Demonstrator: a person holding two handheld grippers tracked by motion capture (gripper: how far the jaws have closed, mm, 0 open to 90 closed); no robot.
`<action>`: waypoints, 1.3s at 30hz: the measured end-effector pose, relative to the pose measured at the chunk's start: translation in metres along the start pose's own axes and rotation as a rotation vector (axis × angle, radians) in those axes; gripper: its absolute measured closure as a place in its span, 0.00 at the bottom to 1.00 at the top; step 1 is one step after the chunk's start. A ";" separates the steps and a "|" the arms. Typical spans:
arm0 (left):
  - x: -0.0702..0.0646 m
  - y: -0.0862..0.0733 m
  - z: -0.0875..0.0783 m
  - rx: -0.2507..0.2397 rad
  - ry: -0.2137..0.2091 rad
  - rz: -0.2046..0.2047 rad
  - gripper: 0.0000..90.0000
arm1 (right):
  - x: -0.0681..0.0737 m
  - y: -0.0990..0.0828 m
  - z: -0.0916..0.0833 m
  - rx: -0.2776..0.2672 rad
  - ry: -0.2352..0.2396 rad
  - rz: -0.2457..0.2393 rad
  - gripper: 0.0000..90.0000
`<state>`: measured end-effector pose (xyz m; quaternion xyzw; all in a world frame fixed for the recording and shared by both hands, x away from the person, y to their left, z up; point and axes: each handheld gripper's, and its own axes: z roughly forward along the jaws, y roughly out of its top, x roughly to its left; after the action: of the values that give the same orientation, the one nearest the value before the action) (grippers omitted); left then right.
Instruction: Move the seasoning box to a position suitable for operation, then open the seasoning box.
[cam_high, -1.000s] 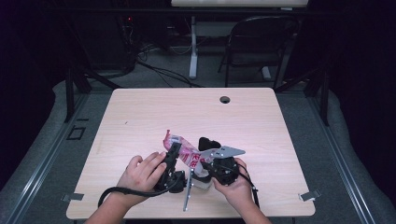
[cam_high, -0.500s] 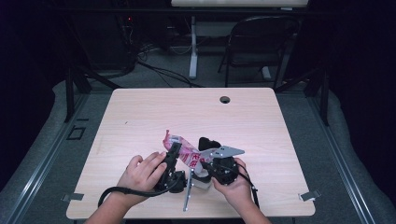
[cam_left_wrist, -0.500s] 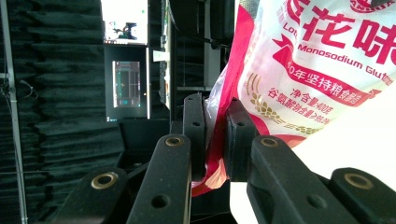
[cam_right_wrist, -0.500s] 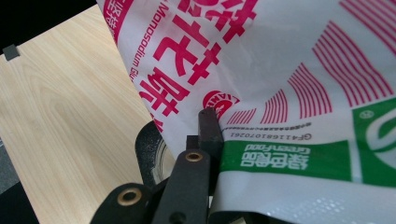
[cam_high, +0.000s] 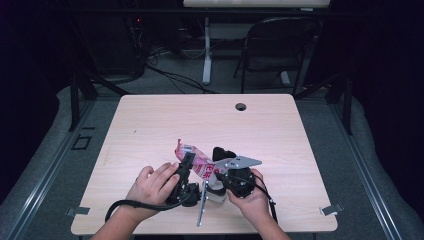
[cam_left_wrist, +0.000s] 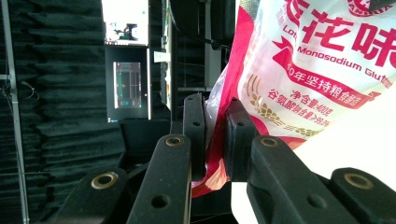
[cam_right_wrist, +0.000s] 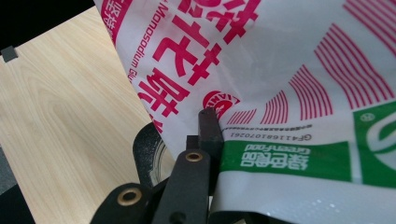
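Note:
A white and red plastic seasoning bag (cam_high: 199, 161) is held just above the table's front middle, between two hand-held grippers. My left gripper (cam_high: 187, 163) is shut on the bag's red edge (cam_left_wrist: 214, 154), its two black pads pinching the film from both sides. My right gripper (cam_high: 223, 175) is shut on the bag too; one black finger (cam_right_wrist: 208, 128) presses on the printed face near a green band (cam_right_wrist: 285, 159), the other finger is hidden behind the bag. A hand holds each gripper from the near edge.
The light wood table (cam_high: 150, 125) has a round cable hole (cam_high: 241, 106) near its far edge. A black folding chair (cam_high: 280, 50) and cables on the floor lie beyond the table. Dark curtains surround the area.

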<state>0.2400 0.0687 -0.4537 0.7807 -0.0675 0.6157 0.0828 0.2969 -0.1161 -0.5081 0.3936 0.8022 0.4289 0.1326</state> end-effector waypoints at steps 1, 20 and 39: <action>0.000 0.000 0.000 -0.001 0.003 0.002 0.91 | 0.000 0.000 0.000 -0.001 0.001 0.000 1.00; 0.001 0.001 -0.001 -0.006 0.005 0.001 0.91 | 0.000 0.001 0.001 -0.007 -0.005 -0.001 1.00; 0.002 0.004 -0.001 -0.014 0.010 0.003 0.92 | 0.000 0.001 0.001 -0.010 -0.005 -0.002 1.00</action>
<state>0.2388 0.0653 -0.4518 0.7767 -0.0726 0.6194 0.0876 0.2975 -0.1153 -0.5082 0.3933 0.8000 0.4320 0.1370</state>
